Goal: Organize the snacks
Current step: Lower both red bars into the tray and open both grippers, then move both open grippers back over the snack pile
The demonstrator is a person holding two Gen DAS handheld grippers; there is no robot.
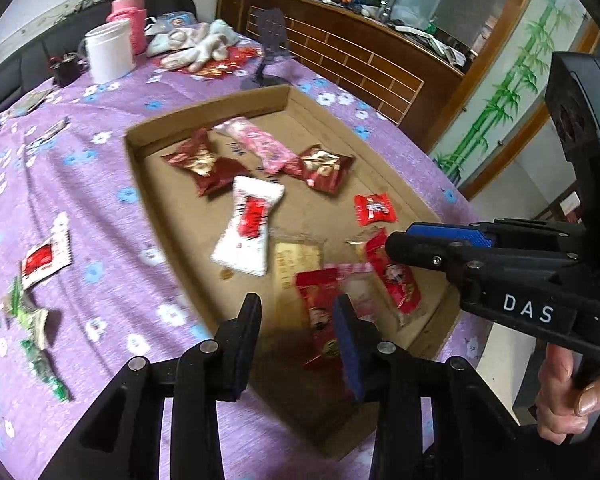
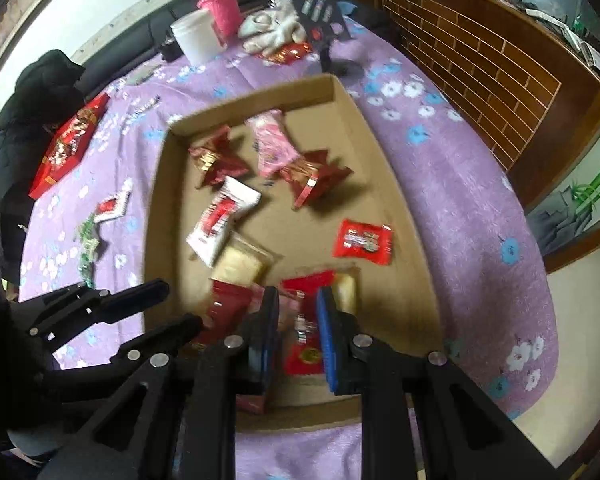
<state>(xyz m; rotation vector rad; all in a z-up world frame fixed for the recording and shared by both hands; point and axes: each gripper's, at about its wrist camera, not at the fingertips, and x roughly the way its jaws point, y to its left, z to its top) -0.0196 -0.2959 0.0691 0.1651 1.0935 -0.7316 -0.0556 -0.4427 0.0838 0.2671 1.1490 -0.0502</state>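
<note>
Fingers on both tools are parted with nothing clamped between them. Left gripper hangs over the near edge of the shallow brown cardboard tray, its fingers moderately spread above a red wrapped snack with a cartoon face. Right gripper has a narrower gap, blue pads showing, and sits just over a red packet with a gold seal in the tray's near end; can't tell if it's actually touching it.

Most snacks are already in the tray: two dark red foil packets, a pink wrapped bar, a white packet with a red label, a small bright red candy wrapper and a clear-wrapped pale yellow cake. Still out on the purple flowered cloth covering the surface, left of the tray, are a small white-and-red sachet and a crumpled green-and-white wrapper. Further back stands a white plastic jar.
</note>
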